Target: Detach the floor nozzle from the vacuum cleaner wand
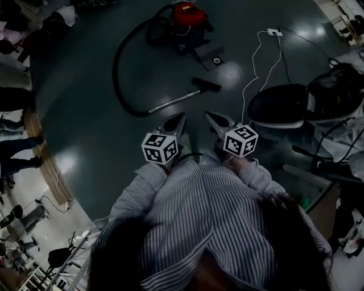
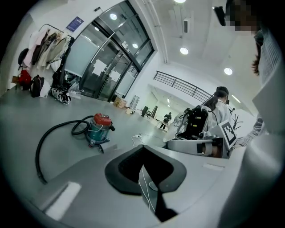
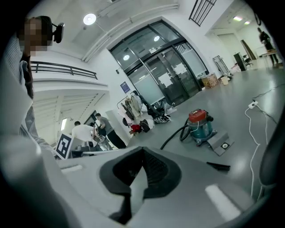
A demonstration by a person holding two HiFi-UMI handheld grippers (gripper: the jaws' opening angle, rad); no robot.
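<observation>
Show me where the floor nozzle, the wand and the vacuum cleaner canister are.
floor nozzle [image 1: 207,84]: head view, middle of its black bar.
wand [image 1: 175,101]: head view, midway along the silver tube.
vacuum cleaner canister [image 1: 185,13]: head view, its red top.

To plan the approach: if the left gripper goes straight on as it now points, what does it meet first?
Probably the wand lying on the floor, near its floor nozzle; depth is unclear, so the left gripper may touch bare floor first.
</observation>
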